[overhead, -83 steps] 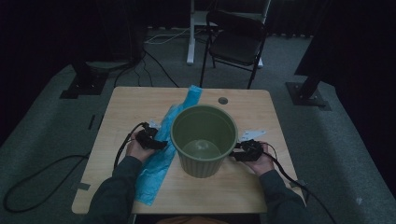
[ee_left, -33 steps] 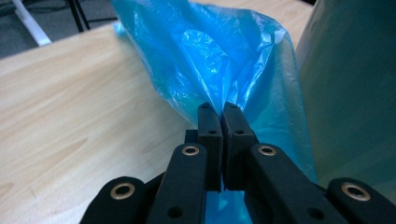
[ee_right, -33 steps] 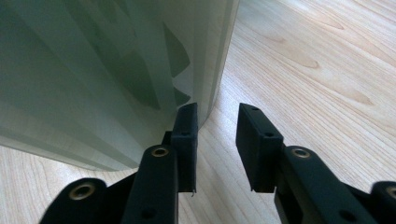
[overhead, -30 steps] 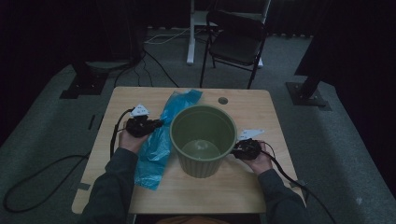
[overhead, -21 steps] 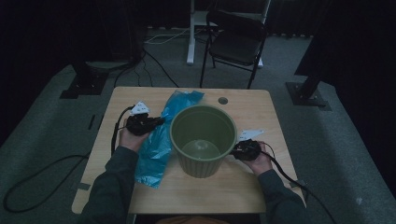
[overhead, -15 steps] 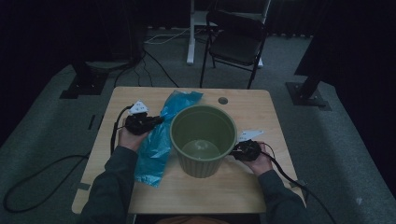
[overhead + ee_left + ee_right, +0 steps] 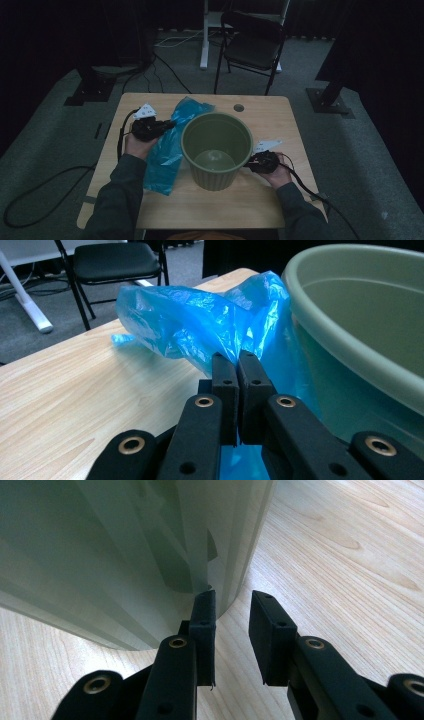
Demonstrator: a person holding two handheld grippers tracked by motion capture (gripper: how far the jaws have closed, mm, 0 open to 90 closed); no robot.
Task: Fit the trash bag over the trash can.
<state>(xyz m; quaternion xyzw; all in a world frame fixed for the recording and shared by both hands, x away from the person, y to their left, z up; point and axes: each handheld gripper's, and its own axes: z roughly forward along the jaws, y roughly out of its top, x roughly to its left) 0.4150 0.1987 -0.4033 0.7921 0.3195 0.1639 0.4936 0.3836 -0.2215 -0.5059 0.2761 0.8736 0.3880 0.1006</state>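
An empty green plastic bin point(image 7: 216, 150) stands upright in the middle of the wooden table point(image 7: 280, 115). Left of it a crumpled blue plastic bag point(image 7: 165, 155) lies along the table, its far end bunched up. My left gripper point(image 7: 167, 125) is shut on a fold of that blue bag point(image 7: 200, 325), right beside the bin's rim point(image 7: 350, 355). My right gripper point(image 7: 251, 163) sits low at the bin's right side. In the right gripper view its jaws point(image 7: 232, 605) stand partly open with bare table between them, and the left fingertip point(image 7: 204, 611) rests by the bin wall point(image 7: 125, 555).
A black folding chair point(image 7: 252, 45) and a white desk leg point(image 7: 204, 35) stand beyond the table's far edge. A round cable hole point(image 7: 238, 107) sits near that edge. Cables trail from both grippers over the table's sides to the grey floor.
My left gripper has moved away from the person and lifted a little with the bag, whose far end went from stretched out to bunched. The right gripper and the bin have stayed put.
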